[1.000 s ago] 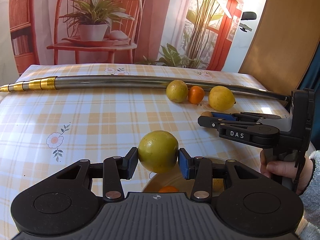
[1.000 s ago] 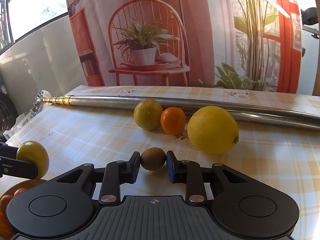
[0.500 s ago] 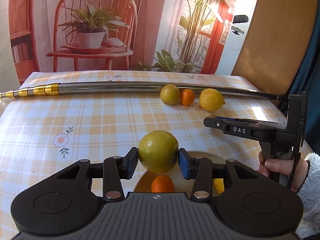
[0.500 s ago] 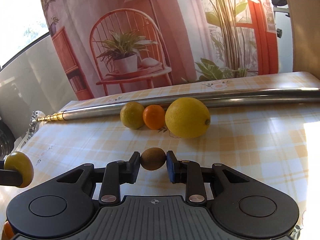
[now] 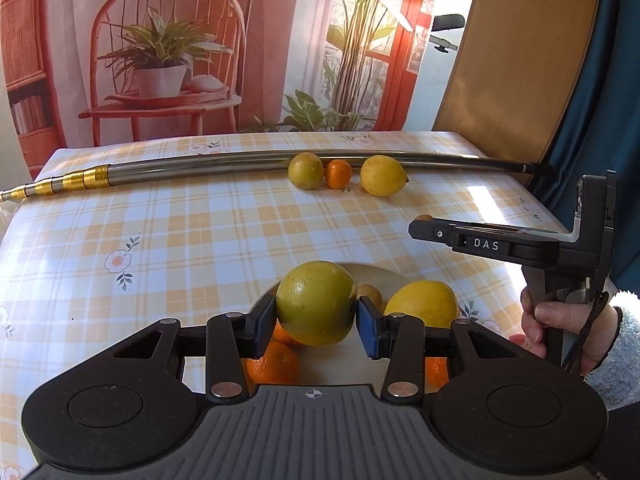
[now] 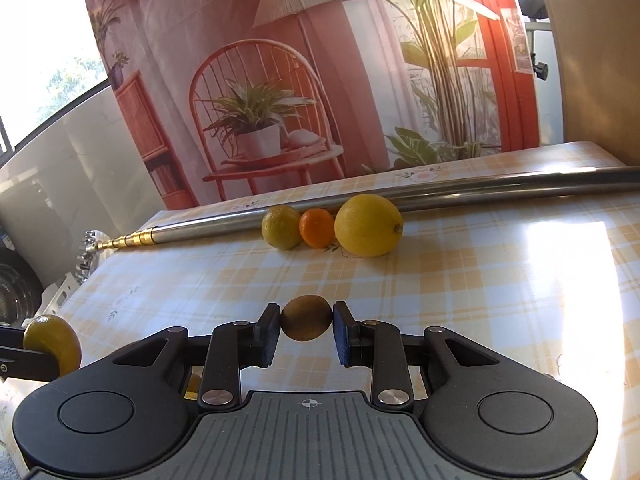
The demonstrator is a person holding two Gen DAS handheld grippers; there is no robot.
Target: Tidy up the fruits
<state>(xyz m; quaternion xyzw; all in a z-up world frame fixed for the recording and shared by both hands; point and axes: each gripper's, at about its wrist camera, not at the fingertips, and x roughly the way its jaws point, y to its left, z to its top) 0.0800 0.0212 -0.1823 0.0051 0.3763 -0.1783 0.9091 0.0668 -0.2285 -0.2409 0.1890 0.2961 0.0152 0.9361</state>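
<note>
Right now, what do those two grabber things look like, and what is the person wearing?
Each is black plastic. The left gripper has two round discs, a ribbed grey middle panel, silver rivets on its jointed arms and blue pads on its jaws. The right gripper looks the same; from the side it shows white letters "DAS" and a handle with a thin black cord. The sleeve is fluffy and pale grey.

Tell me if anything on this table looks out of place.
Yes: a long metal telescopic pole lies across the far side of the table, right behind three loose fruits. It is no fruit, so it looks odd there.
</note>
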